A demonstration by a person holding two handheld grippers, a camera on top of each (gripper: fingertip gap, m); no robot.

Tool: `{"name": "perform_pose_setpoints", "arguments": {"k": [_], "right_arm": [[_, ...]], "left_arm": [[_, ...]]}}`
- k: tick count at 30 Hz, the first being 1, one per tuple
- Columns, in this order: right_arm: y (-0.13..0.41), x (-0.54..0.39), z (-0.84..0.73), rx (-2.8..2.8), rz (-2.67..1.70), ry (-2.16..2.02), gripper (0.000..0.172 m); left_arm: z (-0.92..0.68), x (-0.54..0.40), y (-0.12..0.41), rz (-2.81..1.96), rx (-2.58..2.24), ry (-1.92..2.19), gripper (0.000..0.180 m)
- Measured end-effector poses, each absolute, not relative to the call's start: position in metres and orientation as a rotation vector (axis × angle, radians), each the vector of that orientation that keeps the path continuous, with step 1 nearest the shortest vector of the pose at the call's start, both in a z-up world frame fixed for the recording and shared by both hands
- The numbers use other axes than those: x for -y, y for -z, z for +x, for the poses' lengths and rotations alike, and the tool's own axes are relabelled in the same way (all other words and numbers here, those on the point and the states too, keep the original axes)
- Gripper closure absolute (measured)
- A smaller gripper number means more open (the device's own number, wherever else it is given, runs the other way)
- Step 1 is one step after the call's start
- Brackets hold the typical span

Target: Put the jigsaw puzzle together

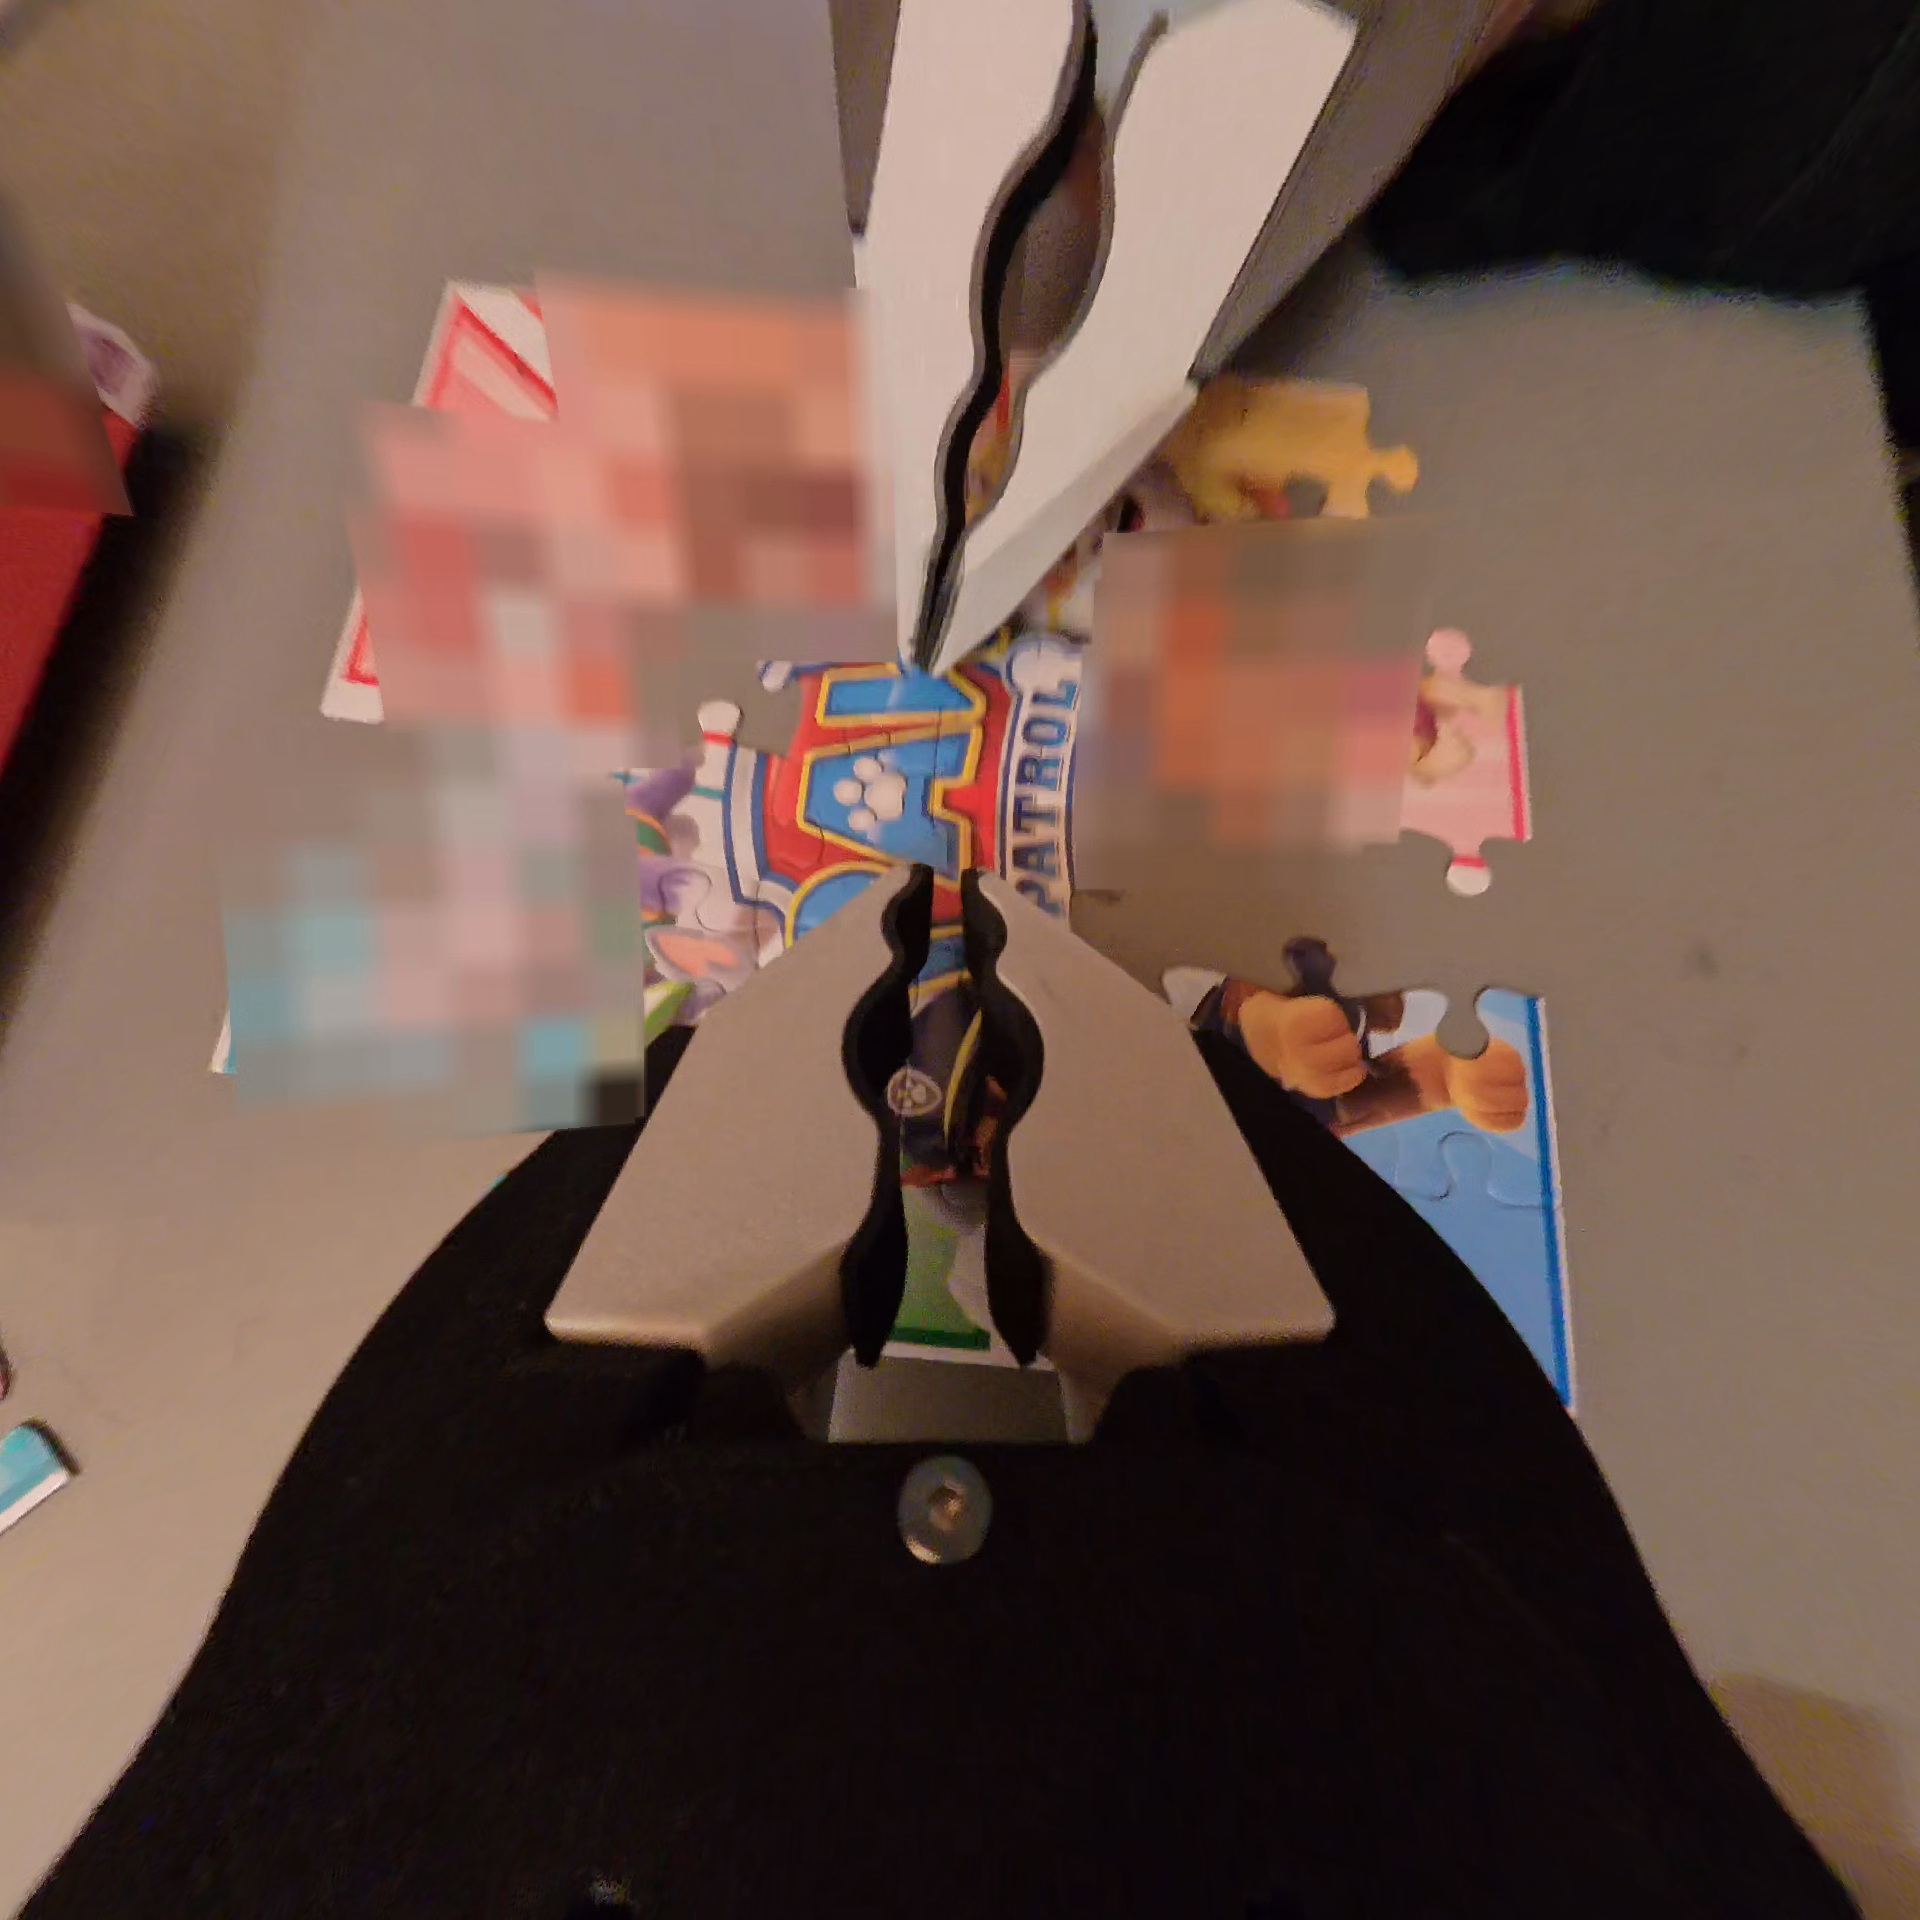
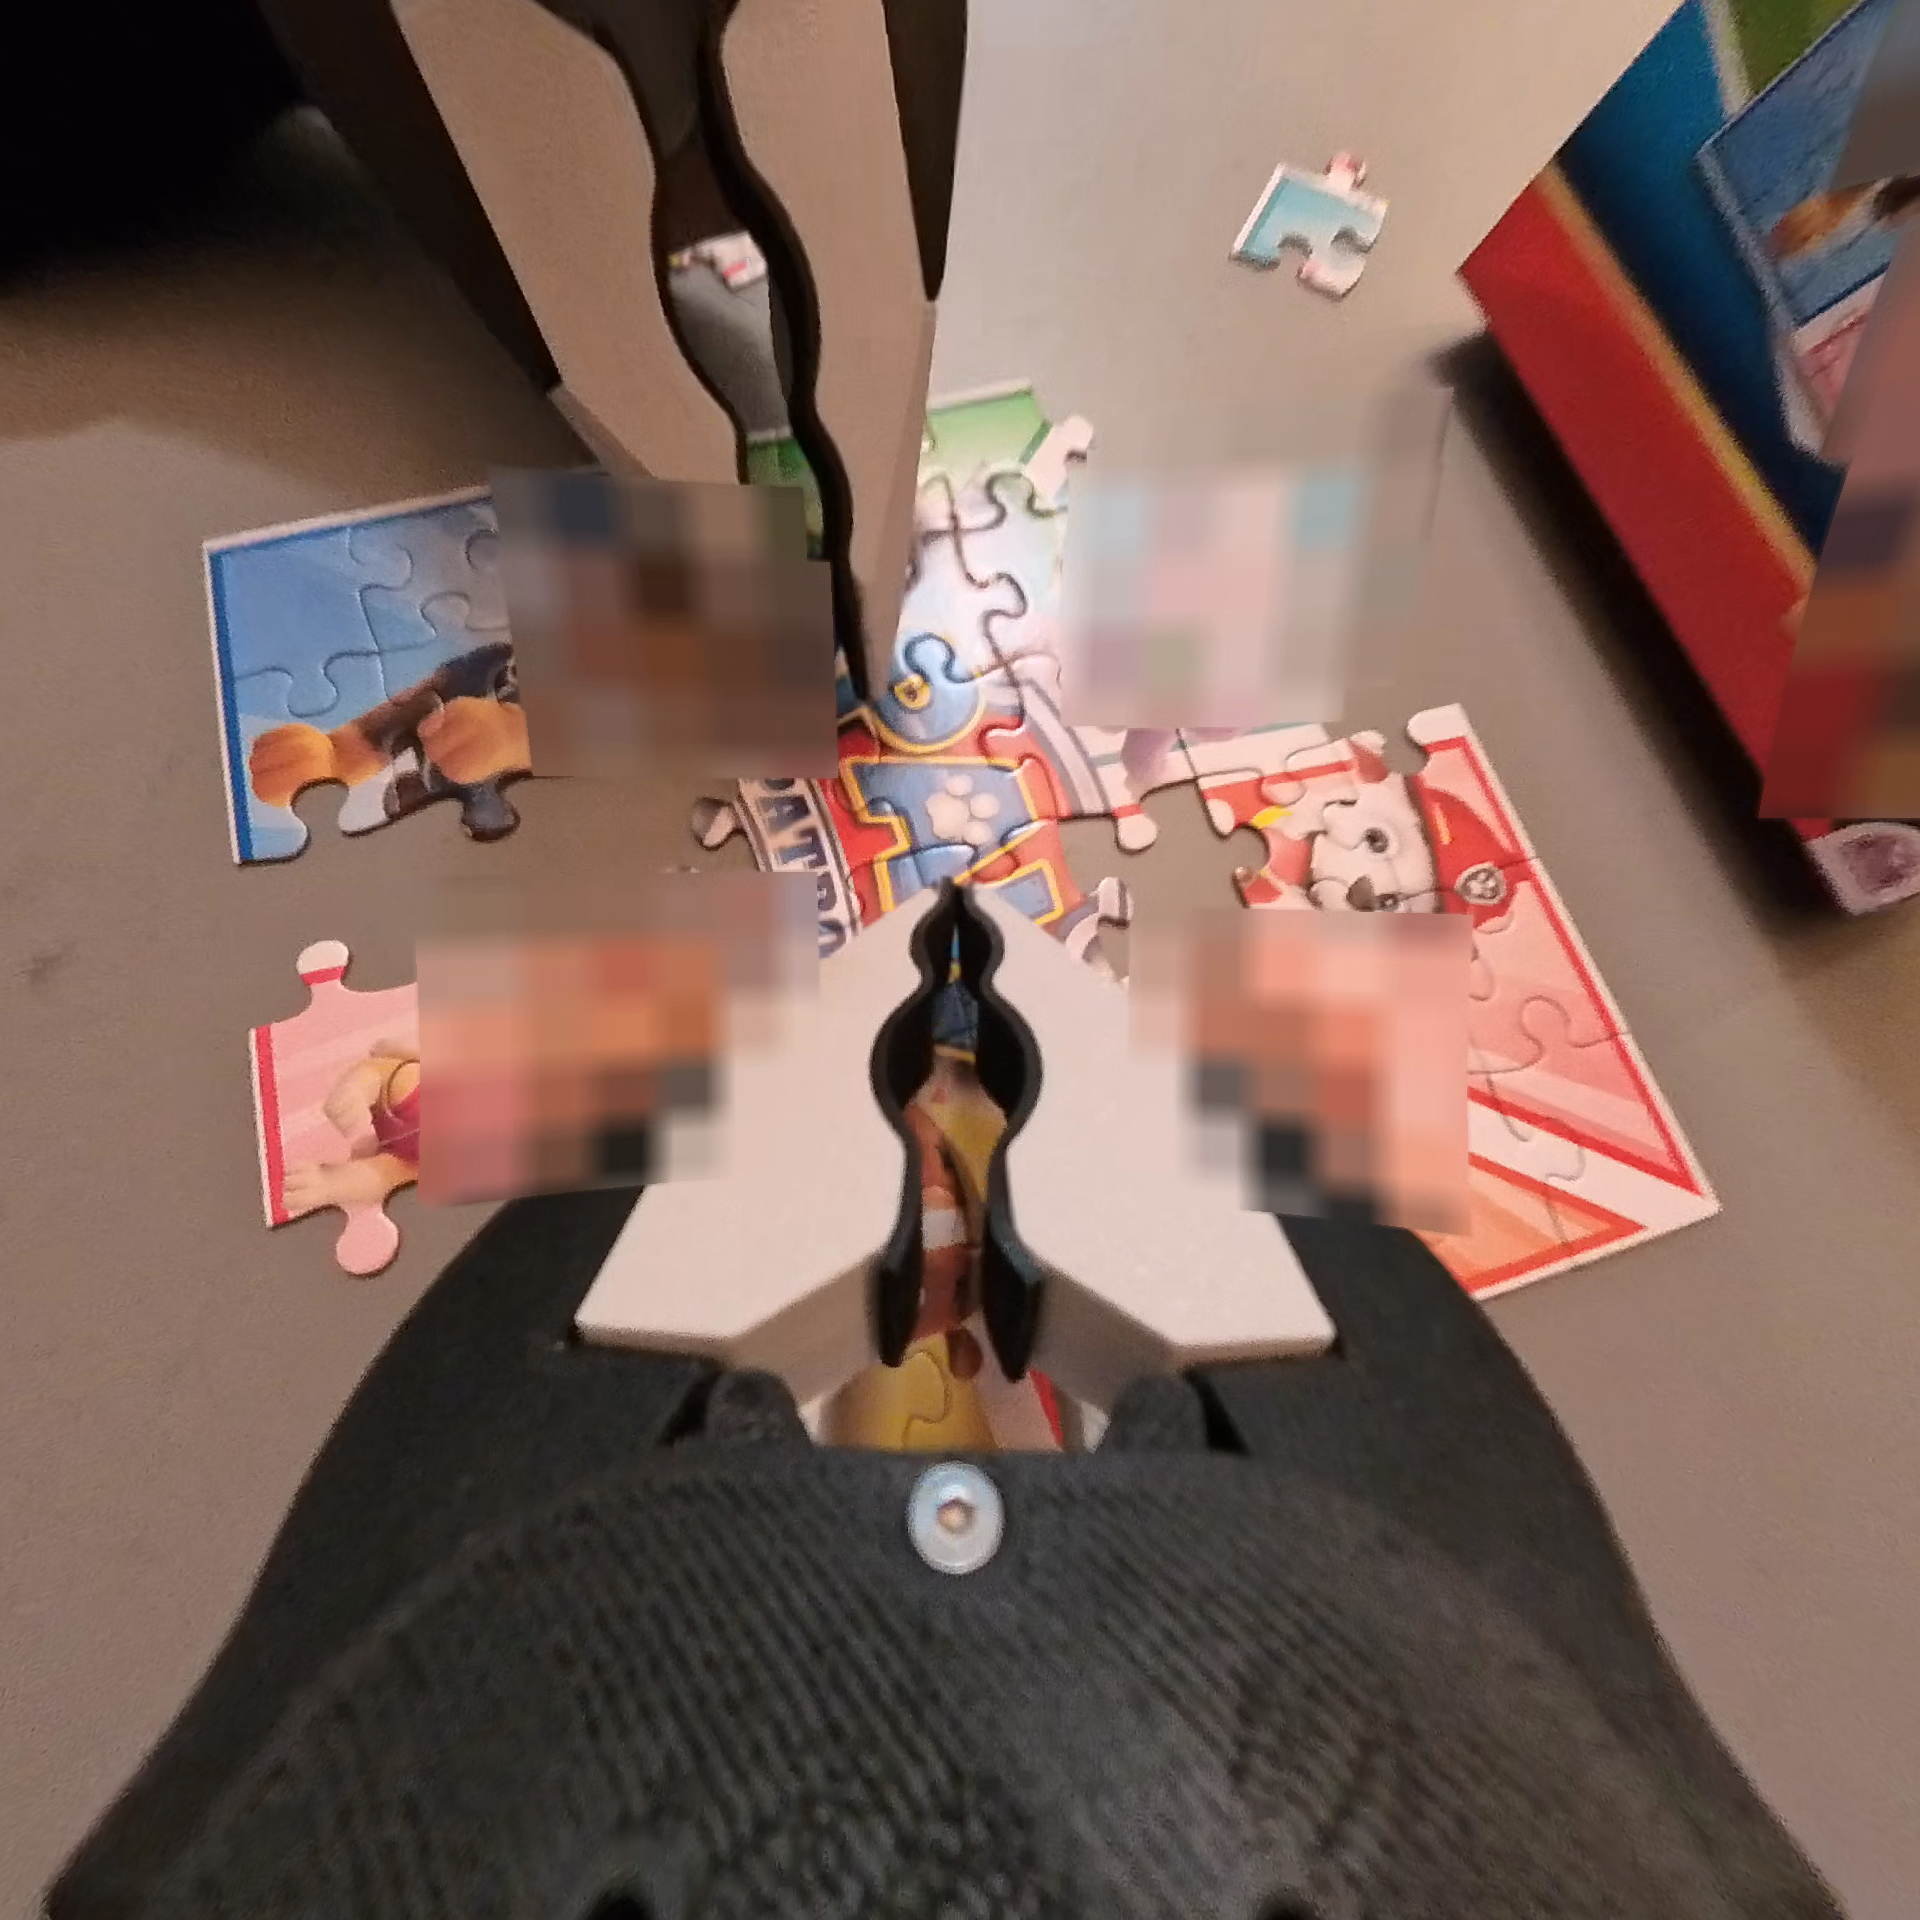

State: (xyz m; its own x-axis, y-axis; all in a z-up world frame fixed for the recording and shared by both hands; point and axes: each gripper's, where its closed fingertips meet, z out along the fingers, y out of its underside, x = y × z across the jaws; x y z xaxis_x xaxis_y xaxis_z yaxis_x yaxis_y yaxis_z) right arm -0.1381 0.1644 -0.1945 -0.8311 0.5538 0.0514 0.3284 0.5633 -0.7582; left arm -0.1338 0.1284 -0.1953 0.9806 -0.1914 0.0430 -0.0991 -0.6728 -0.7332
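Note:
A partly joined cartoon jigsaw lies flat on the grey table (image 1: 1714,727). Its middle is a red and blue emblem section (image 1: 883,790), which also shows in the right wrist view (image 2: 945,810). My left gripper (image 1: 941,883) hovers over the emblem's near edge with its jaws a narrow slit apart and nothing between the pads. It comes in from the top in the right wrist view (image 2: 868,665). My right gripper (image 2: 951,896) is shut, pads together, with its tip down at the emblem's opposite edge. It comes in from the top in the left wrist view (image 1: 930,655). The two tips face each other across the emblem.
A blue corner section (image 2: 312,644) and a red and white corner section (image 2: 1558,1039) adjoin the emblem. A pink piece (image 2: 332,1101) and a light blue piece (image 2: 1311,223) lie loose. A yellow piece (image 1: 1288,447) lies behind the right gripper. A red puzzle box (image 2: 1621,416) stands at the table's side. There is about 5 cm between the tips of the two grippers.

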Motion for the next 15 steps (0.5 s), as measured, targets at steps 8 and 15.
{"name": "perform_pose_setpoints", "arguments": {"k": [8, 15], "right_arm": [[0.124, -0.185, -0.161, 2.080, -0.720, -1.316, 0.172], [0.083, -0.215, -0.168, 1.799, -0.821, -1.466, 0.172]], "left_arm": [[-0.174, -0.125, 0.126, -1.985, -0.008, 0.034, 0.179], [-0.182, -0.115, 0.093, -1.796, 0.051, 0.112, 0.178]]}}
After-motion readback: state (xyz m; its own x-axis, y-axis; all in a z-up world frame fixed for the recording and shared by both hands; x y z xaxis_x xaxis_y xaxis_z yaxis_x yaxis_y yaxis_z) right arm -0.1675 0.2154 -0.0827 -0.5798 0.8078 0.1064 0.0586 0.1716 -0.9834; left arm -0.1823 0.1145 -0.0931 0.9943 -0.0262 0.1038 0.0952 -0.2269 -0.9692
